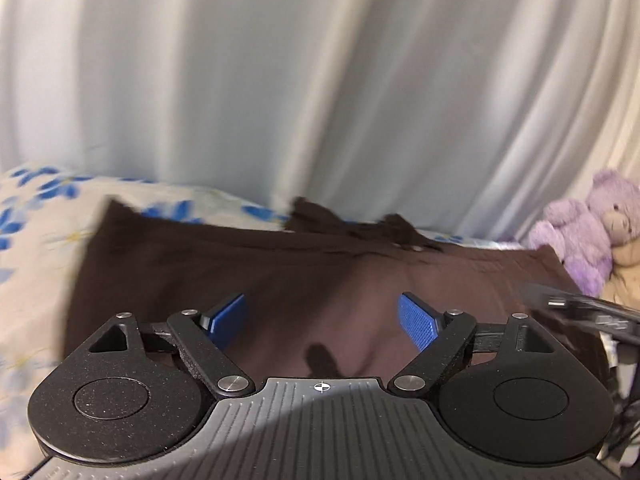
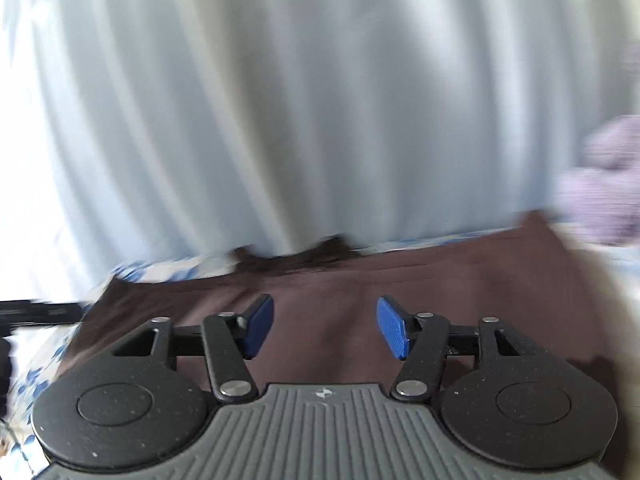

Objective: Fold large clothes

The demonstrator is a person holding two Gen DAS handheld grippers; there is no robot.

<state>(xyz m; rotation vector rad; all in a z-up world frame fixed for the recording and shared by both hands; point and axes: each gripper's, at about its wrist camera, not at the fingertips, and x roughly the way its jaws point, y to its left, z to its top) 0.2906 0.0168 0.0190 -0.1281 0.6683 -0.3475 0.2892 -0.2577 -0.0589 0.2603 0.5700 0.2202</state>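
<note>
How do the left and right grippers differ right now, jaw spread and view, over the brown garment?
The left gripper has its blue pads spread wider than the right gripper. The left wrist view is fairly sharp and shows the purple teddy bear clearly; the right wrist view is smeared, the bear only a blur. Both stand open with nothing between the pads, above the brown garment on the floral sheet.

The garment (image 1: pixel 248 264) lies spread on the bed sheet (image 1: pixel 36 232), its collar (image 1: pixel 360 224) at the far edge. A curtain (image 1: pixel 320 80) hangs behind the bed. A teddy bear (image 1: pixel 580 228) sits at the far right, just beside the garment's corner.
</note>
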